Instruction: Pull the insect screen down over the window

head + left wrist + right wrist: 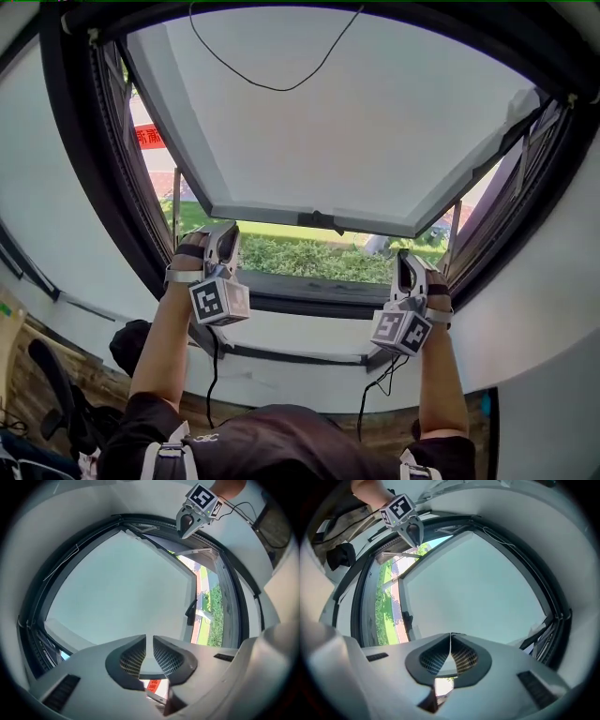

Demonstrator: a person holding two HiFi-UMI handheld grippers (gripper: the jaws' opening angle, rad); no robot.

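The insect screen is found drawn most of the way down over the window, with its pale mesh filling the upper and middle part of the opening. Its bottom bar is stopped short of the sill, so that a strip of the opening is left uncovered, through which a hedge and a lawn are seen. A dark handle is fitted at the middle of the bar, and a thin black cord is seen looping across the mesh. The left claw is held upright just under the left end of the bar. Its jaws are released and set a narrow gap apart, and nothing is gripped between them; only the mesh beyond is seen through the gap. Whether its tips are in contact with the bar cannot be determined. The right claw is held upright below the right end of the bar, well apart from the handle. Its jaws are clenched tip to tip, and no object is seen between them.
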